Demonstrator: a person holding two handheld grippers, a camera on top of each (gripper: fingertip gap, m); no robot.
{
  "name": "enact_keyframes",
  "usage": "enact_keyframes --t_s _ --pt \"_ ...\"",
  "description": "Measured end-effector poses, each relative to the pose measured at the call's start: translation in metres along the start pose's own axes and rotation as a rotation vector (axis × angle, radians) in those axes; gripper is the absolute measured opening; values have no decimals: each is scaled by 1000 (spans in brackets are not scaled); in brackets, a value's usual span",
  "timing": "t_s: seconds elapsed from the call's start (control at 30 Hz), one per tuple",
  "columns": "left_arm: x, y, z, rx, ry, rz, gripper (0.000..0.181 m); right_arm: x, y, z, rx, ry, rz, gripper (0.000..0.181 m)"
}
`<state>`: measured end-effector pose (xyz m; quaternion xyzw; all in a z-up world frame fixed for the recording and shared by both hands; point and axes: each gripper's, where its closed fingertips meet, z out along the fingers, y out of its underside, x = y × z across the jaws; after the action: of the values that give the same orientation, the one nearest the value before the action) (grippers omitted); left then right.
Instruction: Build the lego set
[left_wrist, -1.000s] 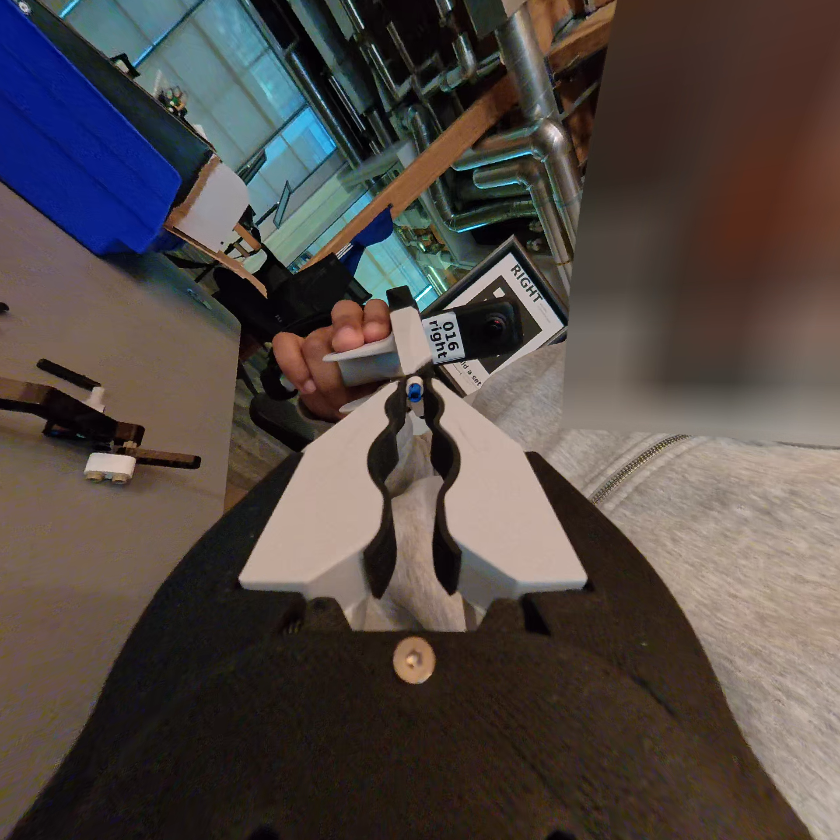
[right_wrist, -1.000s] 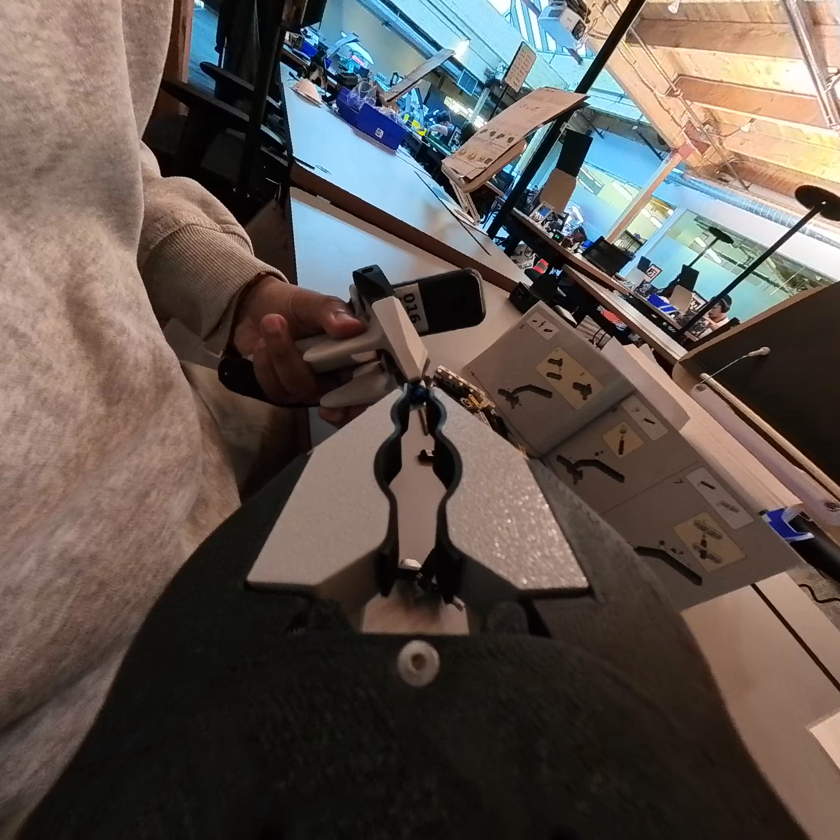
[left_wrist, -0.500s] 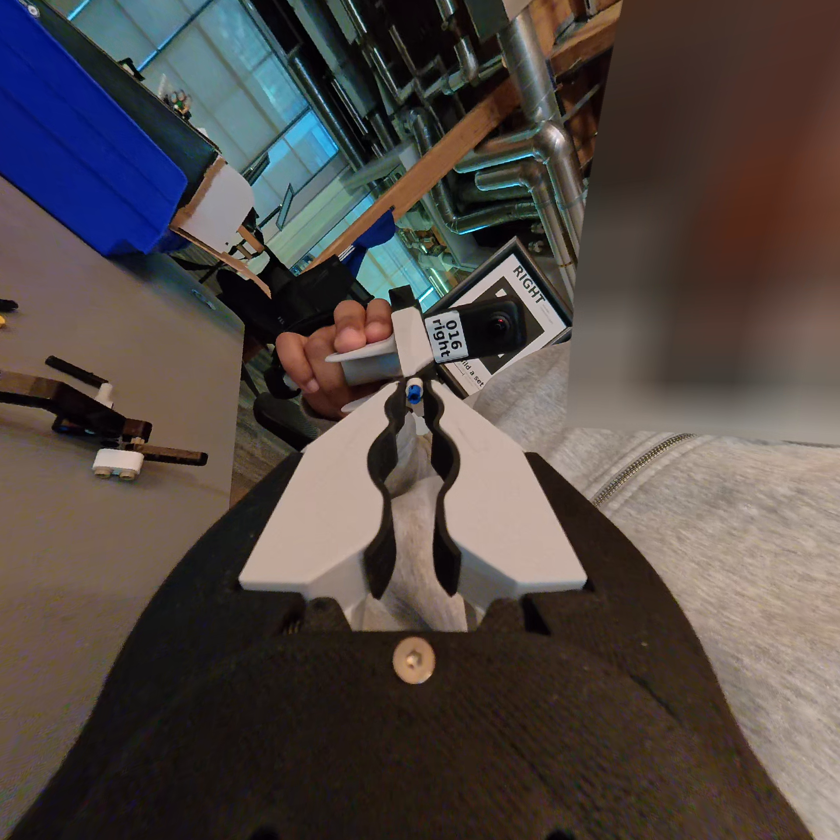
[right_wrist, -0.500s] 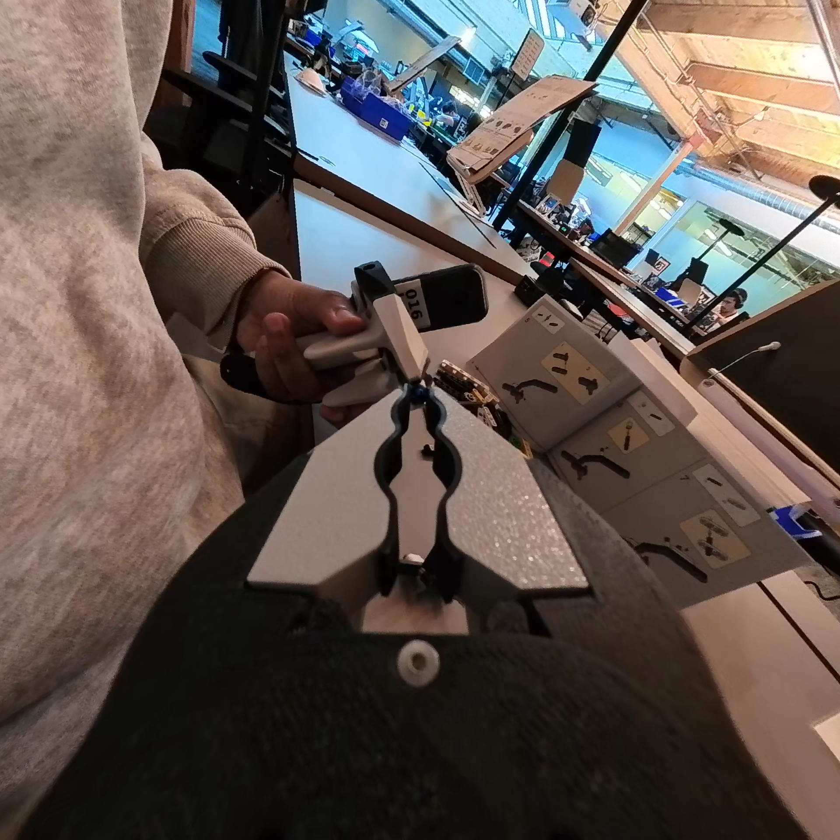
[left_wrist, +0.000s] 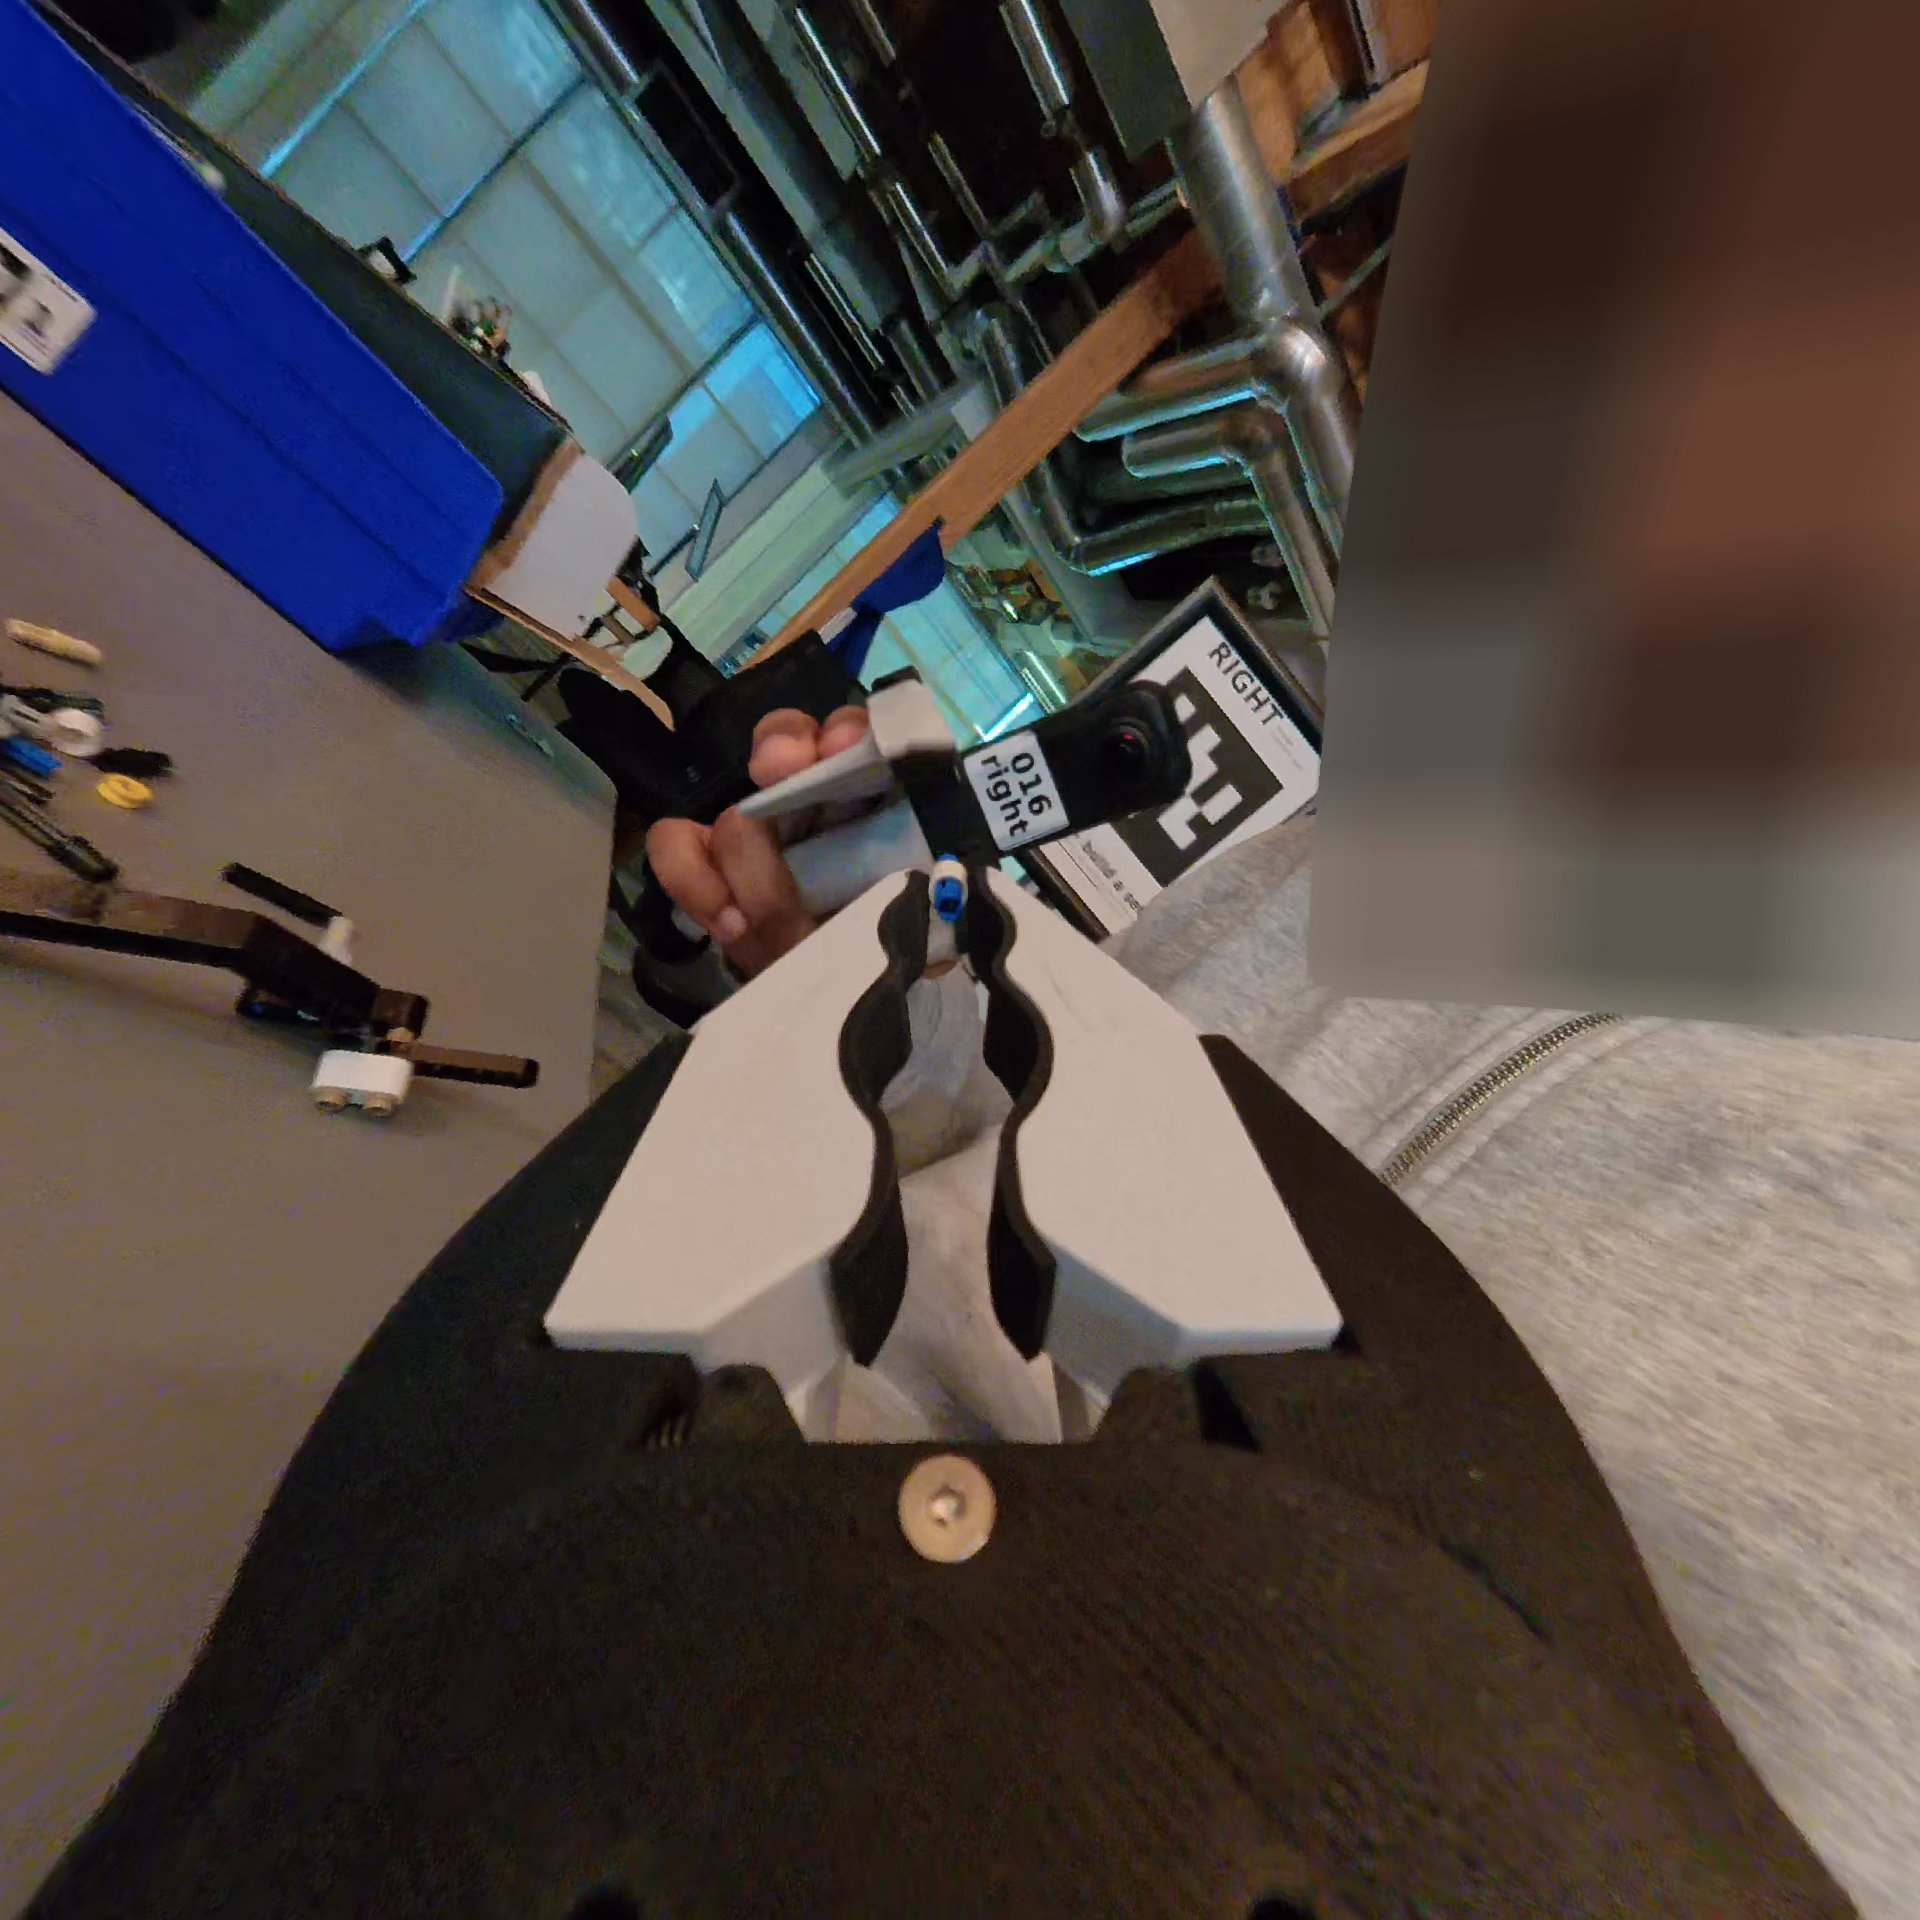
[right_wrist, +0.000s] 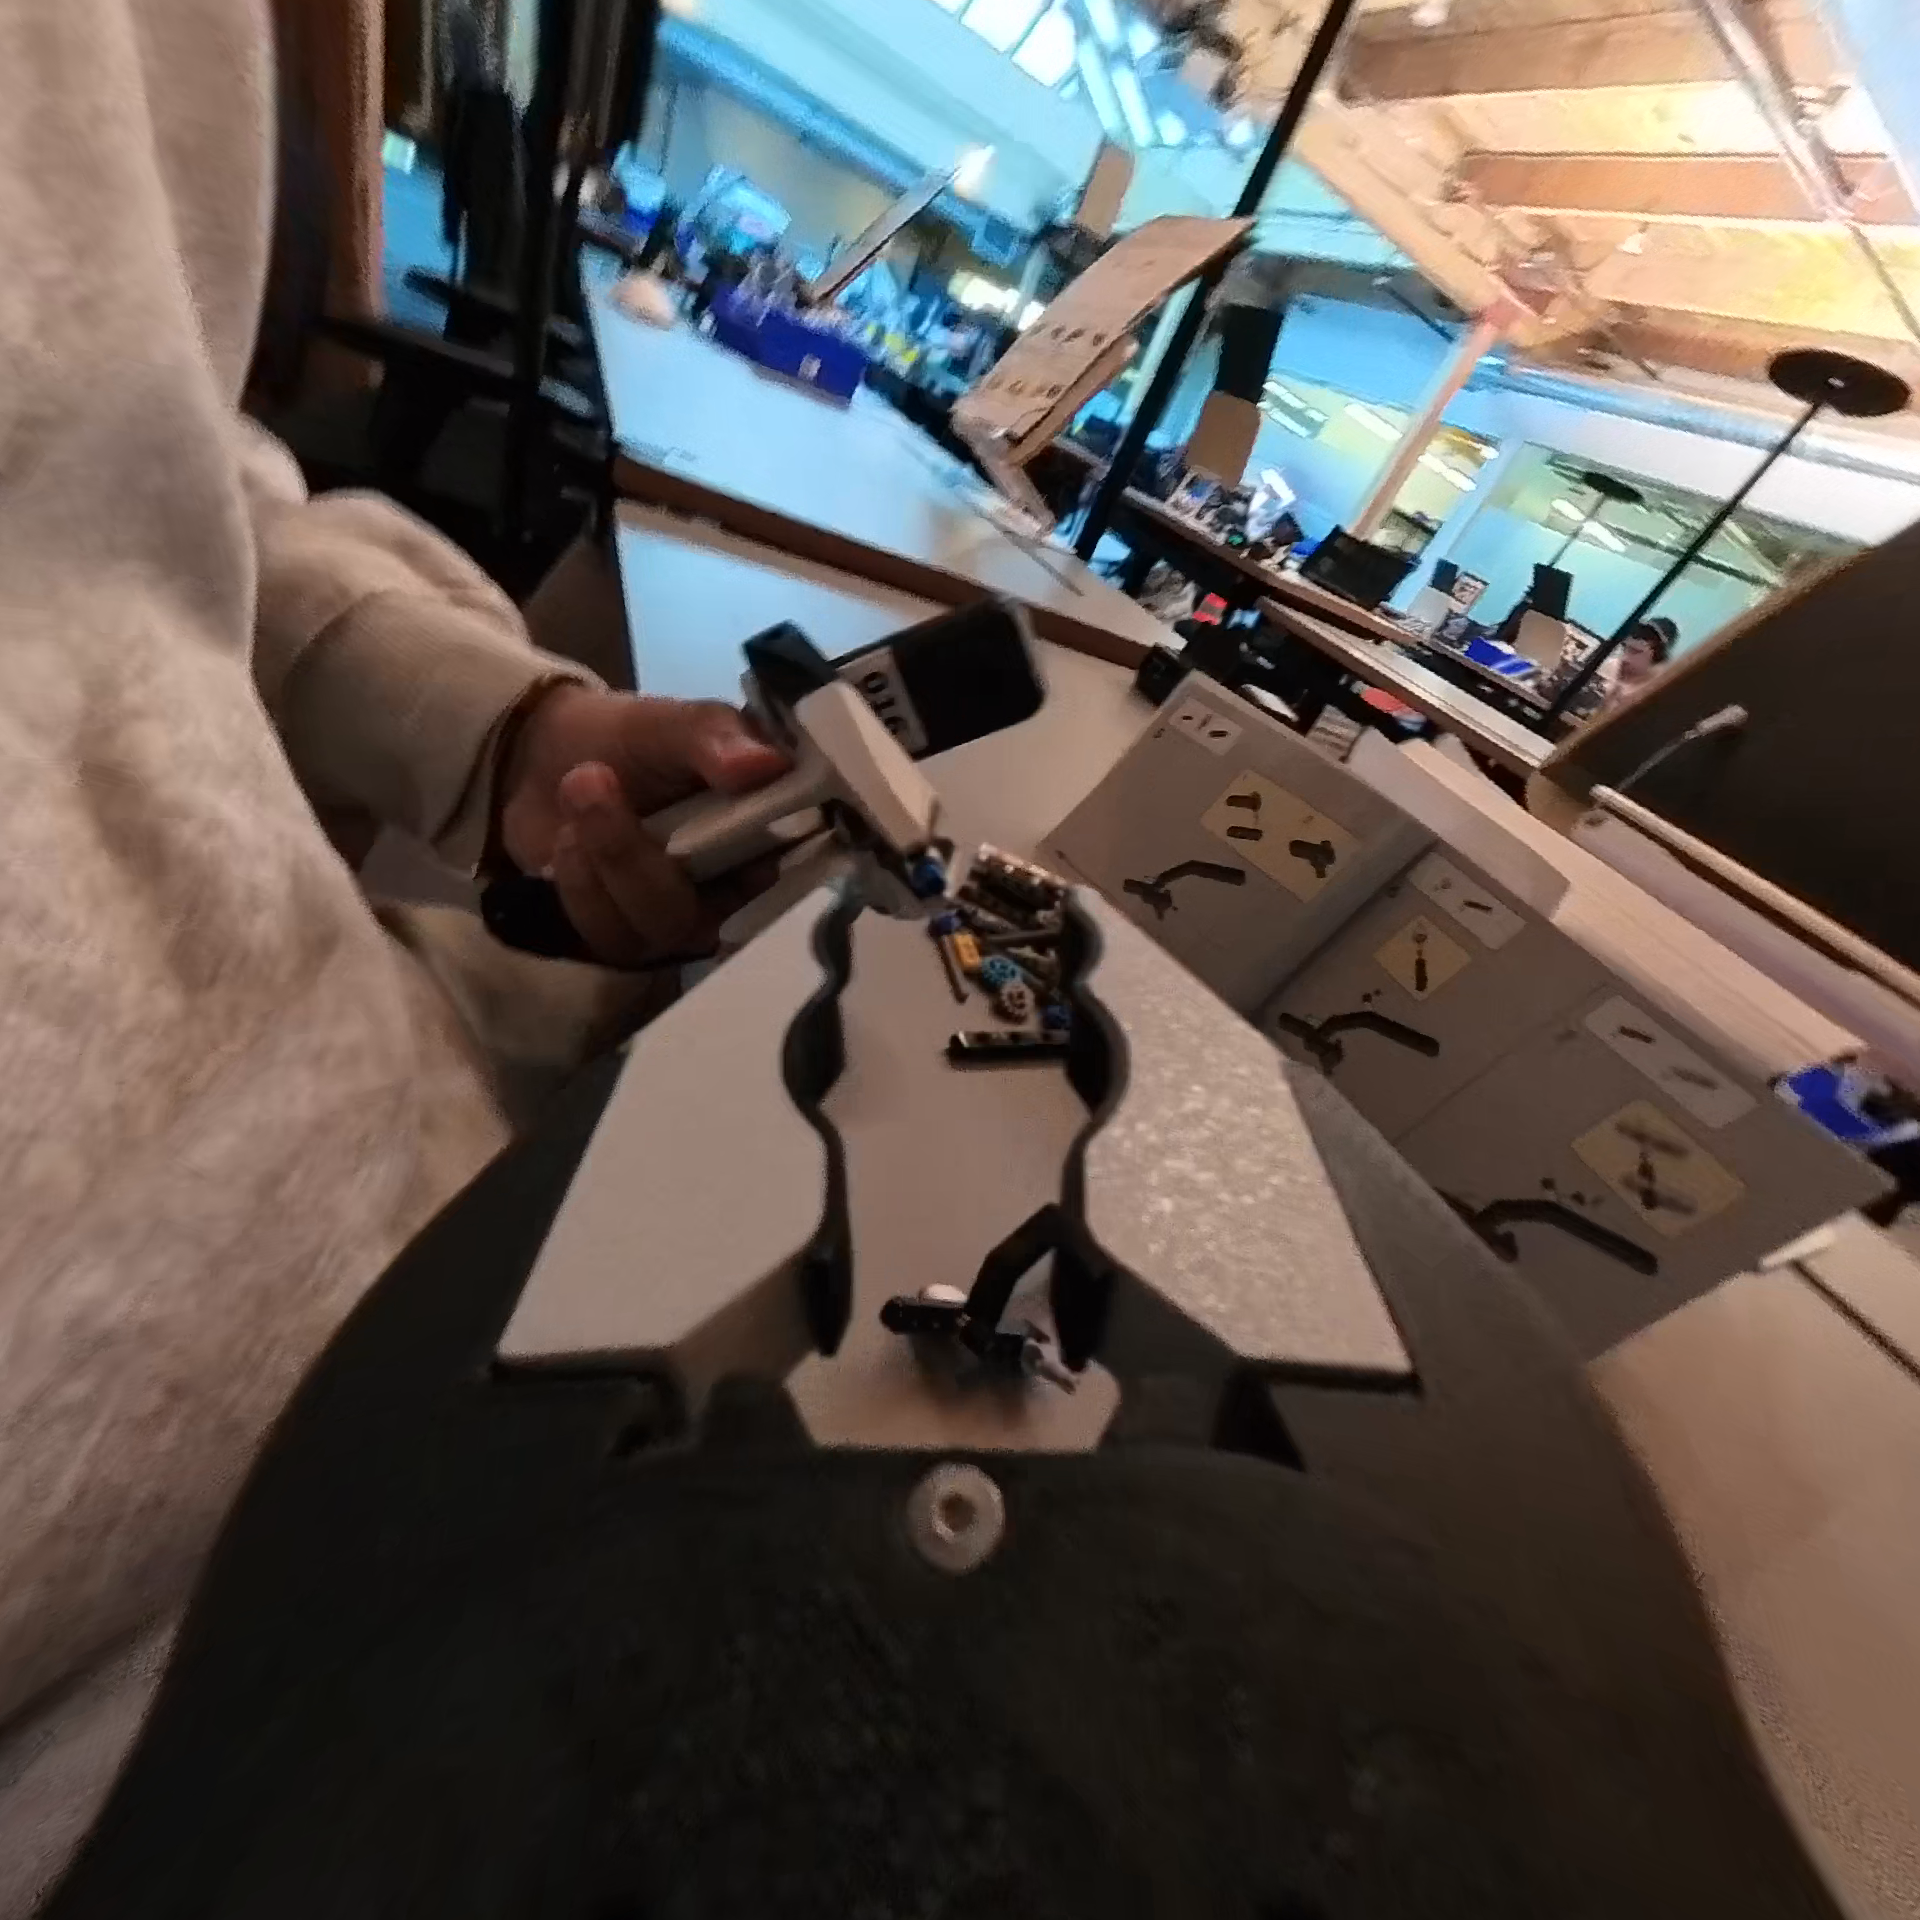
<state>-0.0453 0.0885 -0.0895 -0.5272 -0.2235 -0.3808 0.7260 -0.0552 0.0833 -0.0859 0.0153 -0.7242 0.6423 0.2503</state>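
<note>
Nearest in the left wrist view, the left gripper (left_wrist: 948, 912) has its black-lined jaws pinched onto a small blue lego pin (left_wrist: 943, 894) at the very tips, held in the air in front of a grey zip sweatshirt (left_wrist: 1558, 1247). In the right wrist view the right gripper (right_wrist: 956, 925) stands with its jaws spread wide and nothing between them. This reads as a hand-over or a re-grip of the pin, with the left now carrying it alone. At centre left of the left view, a partly built dark lego assembly with a white brick (left_wrist: 353, 1075) lies on the grey desk (left_wrist: 312, 1351). The next move likely calls for bringing the pin down to that assembly, lining it up with a hole and pressing it straight in, with the free gripper steadying the build. Farther off in the right view lie a heap of loose small lego parts (right_wrist: 1003, 935) and, at centre right, an open grey instruction booklet (right_wrist: 1455, 987). Writing shows on a white sticker (left_wrist: 1013, 795) on the right gripper's camera, on a black-and-white marker card (left_wrist: 1216, 790) behind it, and on a label on the blue plastic bin (left_wrist: 260, 416) at upper left.
</note>
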Motion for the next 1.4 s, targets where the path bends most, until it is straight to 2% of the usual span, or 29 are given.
enact_keyframes --t_s 0.1,0.13,0.17,0.27,0.3,0.37,0.57,0.67,1.0,1.13,1.4 --pt "-6 -11 -8 47 -48 23 6 31 1 -12 100 119 177 76" --pt "-9 -13 -10 54 -70 38 6 42 3 -17 123 155 240 81" --pt "-11 -14 -12 56 -93 57 6 50 7 -22 126 179 298 71" --pt "-16 -19 -15 66 -168 141 6 50 8 -28 139 145 318 4" --pt "-16 -23 -17 86 -192 179 6 51 9 -29 146 167 303 2" --pt "-15 -30 -20 110 -229 238 6 60 14 -30 136 264 260 7" --pt "-22 -33 -25 93 -335 331 7 84 35 -33 25 508 148 0" --pt "-26 -30 -24 77 -371 345 7 83 37 -31 9 518 161 0" --pt "-31 -23 -21 2 -495 495 7 97 56 -41 -150 691 133 0" --pt "-39 -20 -24 -37 -546 544 7 101 55 -47 -145 733 126 0" --pt "-48 -27 -30 12 -541 465 7 112 68 -57 -185 820 151 0"
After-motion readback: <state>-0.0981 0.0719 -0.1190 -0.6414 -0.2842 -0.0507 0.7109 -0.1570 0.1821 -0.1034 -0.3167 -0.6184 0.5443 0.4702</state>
